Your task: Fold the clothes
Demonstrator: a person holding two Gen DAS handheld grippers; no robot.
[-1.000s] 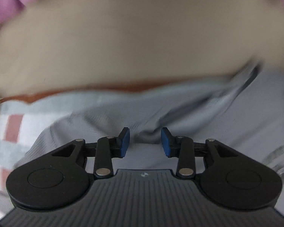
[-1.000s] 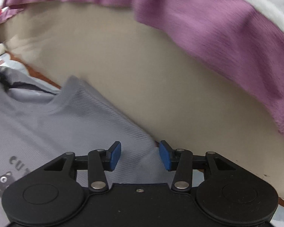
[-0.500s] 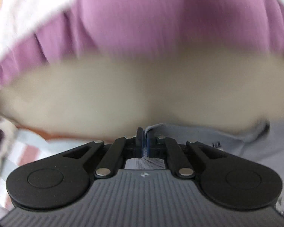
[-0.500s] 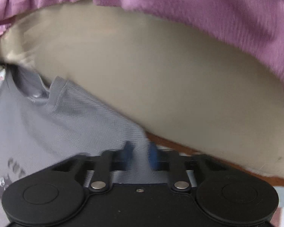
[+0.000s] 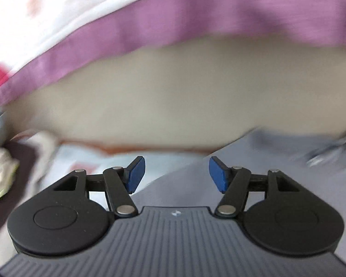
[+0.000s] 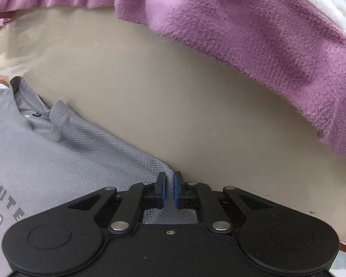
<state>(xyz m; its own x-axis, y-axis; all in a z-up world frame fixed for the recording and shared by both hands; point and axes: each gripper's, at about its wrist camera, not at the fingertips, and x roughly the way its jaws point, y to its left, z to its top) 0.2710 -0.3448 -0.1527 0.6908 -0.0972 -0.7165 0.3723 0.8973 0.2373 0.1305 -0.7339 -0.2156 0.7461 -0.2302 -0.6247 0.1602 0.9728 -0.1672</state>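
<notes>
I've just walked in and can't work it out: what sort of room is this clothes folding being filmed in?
Probably a bedroom, at home. A purple fleece blanket with a ruffled edge hangs over what looks like a bed, and a grey T-shirt printed "CUTE" lies on a patterned cloth.

Ahead of me lies a broad band of plain beige floor (image 6: pixel 173 97), smooth and evenly lit by soft, shadowless light. Beyond it, on the far side, hangs a purple fleece bed skirt (image 6: pixel 253 34), gathered into ruffles toward the left, with a white cover (image 5: pixel 64 16) above it carrying blurred red and orange marks. Nearer to me, a pale blue and white mat (image 5: pixel 80 157) with pinkish squares and an orange-brown border (image 5: pixel 131 149) meets the floor.
</notes>
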